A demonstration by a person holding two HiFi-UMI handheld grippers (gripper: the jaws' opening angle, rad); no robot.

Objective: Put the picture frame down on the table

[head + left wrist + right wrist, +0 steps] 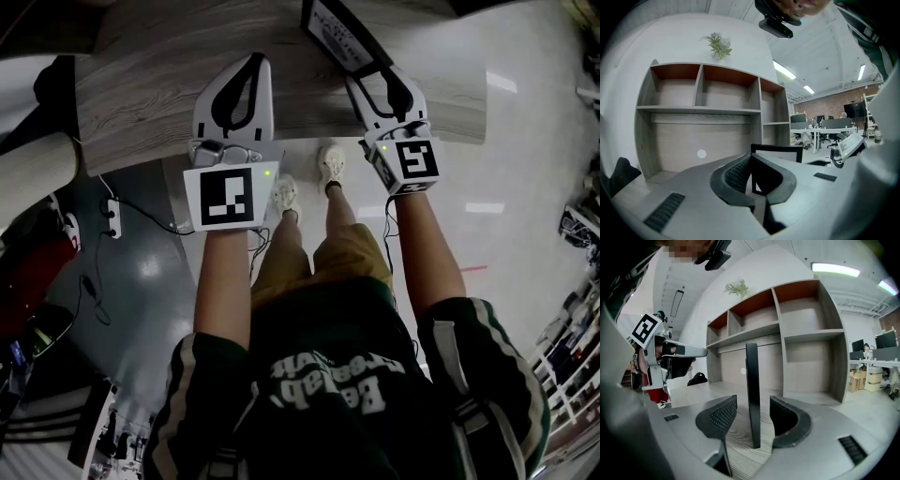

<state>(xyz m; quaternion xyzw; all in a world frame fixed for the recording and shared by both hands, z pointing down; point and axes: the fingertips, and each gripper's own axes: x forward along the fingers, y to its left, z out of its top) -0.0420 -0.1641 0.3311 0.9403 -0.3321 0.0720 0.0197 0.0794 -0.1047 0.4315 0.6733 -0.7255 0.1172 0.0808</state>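
The picture frame (333, 33), black-edged with a white picture, stands on the wooden table (141, 103) at the far right. In the right gripper view the frame (752, 380) is edge-on and upright, its bottom edge on the table. My right gripper (373, 75) is open, one jaw on each side of the frame with a small gap on both sides. My left gripper (260, 61) is shut and empty, hovering over the table left of the frame. In the left gripper view the frame (780, 151) shows just behind the closed jaw tips.
A wooden shelf unit (703, 108) with open compartments rises at the back of the table, with a small plant (717, 44) on top. A black bag (56, 89) lies at the table's left end. A power strip (112, 217) and cables lie on the floor below.
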